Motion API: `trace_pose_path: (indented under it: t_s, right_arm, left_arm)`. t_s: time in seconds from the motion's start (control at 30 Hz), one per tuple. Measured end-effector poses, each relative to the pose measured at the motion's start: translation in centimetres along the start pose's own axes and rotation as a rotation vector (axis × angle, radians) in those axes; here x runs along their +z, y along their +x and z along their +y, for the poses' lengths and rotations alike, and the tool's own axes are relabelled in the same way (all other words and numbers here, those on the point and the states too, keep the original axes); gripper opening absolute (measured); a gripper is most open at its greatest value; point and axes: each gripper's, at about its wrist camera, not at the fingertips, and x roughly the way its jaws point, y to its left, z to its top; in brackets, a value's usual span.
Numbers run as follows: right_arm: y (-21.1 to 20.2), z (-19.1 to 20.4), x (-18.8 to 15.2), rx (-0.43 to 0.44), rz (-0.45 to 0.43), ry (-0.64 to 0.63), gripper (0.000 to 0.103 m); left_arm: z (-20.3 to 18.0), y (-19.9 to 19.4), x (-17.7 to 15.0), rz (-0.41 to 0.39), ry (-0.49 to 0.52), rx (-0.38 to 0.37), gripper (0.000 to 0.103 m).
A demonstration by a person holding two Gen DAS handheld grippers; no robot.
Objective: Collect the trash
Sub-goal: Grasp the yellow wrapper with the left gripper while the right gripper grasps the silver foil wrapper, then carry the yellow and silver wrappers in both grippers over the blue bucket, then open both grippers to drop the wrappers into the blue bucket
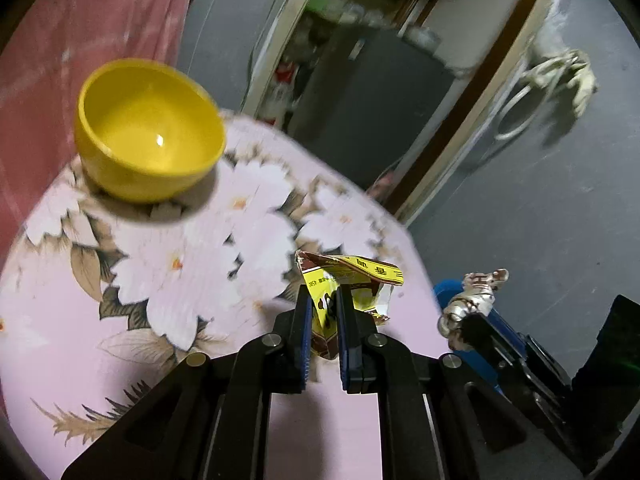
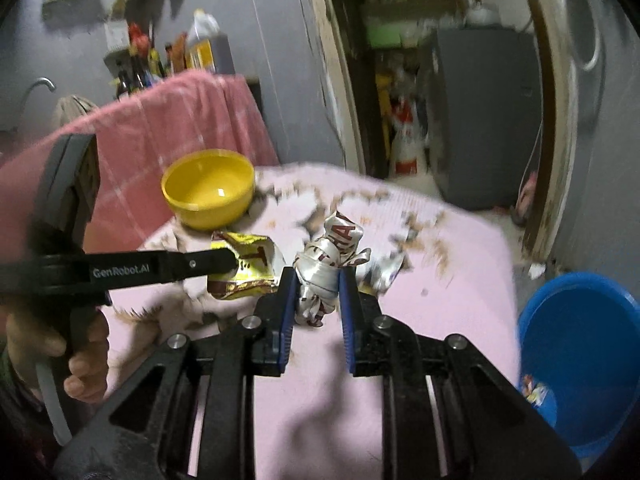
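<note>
Both jaws were clamped: left gripper (image 1: 324, 300) on the yellow wrapper (image 1: 348, 280), right gripper (image 2: 318, 280) on the silver wrapper (image 2: 332, 256). I figured either thin pinch could slip before the blue bin (image 2: 580, 360) off the table's (image 2: 440, 300) right edge.

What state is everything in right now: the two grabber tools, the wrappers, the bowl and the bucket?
Left gripper: jaws shut on the yellow wrapper.
Right gripper: jaws shut on the silver wrapper.
Yellow wrapper: crumpled, held over the table.
Silver wrapper: crumpled, held over the table.
Yellow bowl: upright on the table, empty.
Blue bucket: open, beside the table, some litter inside.
</note>
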Motion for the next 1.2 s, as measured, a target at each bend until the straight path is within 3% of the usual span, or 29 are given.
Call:
trace_pose_path:
  t_s: [0.37, 0.63, 0.8, 1.2]
  right_arm:
    - [-9.7, 0.0, 2.5, -0.140, -0.315, -0.065, 0.047]
    - [-15.3, -2.8, 3.5, -0.261, -0.449, -0.068, 0.048]
    - [-17.7, -5.9, 3.0, -0.328, -0.470, -0.045, 0.048]
    - [-19.4, -13.9, -0.2, -0.444, -0.421, 0.092, 0.048]
  left_arm:
    - [-8.5, -4.4, 1.1, -0.261, 0.145, -0.108, 0.009]
    - [-15.3, -4.7, 1.6, -0.350, 0.272, -0.182, 0.009]
    - [-19.0, -2.7, 1.4, -0.330, 0.330, -0.223, 0.009]
    - [-25.2, 4.8, -0.2, -0.167, 0.406, -0.261, 0.009]
